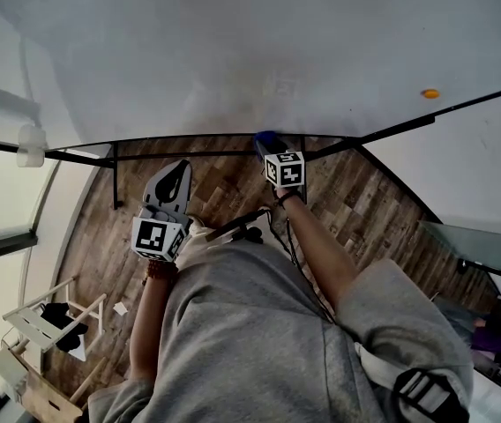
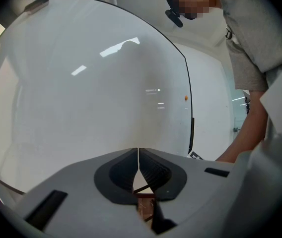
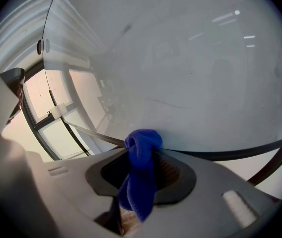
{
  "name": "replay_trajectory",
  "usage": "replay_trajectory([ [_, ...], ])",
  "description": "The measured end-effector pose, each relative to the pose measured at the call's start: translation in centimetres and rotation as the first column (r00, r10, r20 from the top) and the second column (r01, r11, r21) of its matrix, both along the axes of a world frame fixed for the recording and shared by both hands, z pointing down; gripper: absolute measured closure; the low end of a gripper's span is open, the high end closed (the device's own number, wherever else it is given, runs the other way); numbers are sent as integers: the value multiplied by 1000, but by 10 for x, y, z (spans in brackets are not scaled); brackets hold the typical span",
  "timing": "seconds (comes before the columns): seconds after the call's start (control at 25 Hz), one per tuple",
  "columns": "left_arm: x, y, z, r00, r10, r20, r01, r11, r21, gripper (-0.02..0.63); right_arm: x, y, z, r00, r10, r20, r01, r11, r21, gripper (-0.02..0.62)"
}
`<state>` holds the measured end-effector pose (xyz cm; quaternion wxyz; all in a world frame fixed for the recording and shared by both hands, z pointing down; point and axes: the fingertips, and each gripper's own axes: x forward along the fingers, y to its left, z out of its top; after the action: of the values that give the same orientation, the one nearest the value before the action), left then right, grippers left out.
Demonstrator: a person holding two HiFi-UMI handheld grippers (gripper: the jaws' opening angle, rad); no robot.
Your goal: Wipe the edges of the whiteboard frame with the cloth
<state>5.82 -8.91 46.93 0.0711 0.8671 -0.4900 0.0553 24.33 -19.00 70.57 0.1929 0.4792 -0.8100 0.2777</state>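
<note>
Pressure must be even along the thin black whiteboard frame (image 3: 206,157). Right gripper (image 3: 143,150) clamps a bunched blue cloth (image 3: 140,182); left gripper (image 2: 138,158) sits closed, empty.

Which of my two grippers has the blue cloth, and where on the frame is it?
The right gripper: its jaws are shut on the blue cloth at the bottom edge of the whiteboard frame. The left gripper is shut on nothing.

Probably office: whiteboard (image 1: 233,42), wood floor (image 1: 365,210)
</note>
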Motion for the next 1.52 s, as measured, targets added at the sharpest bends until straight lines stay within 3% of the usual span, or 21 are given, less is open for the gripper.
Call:
replay_trajectory([
  [1.52, -84, 8, 6, 999, -47, 0, 47, 999, -5, 591, -125, 1, 0, 994, -39, 105, 43, 998, -39, 459],
])
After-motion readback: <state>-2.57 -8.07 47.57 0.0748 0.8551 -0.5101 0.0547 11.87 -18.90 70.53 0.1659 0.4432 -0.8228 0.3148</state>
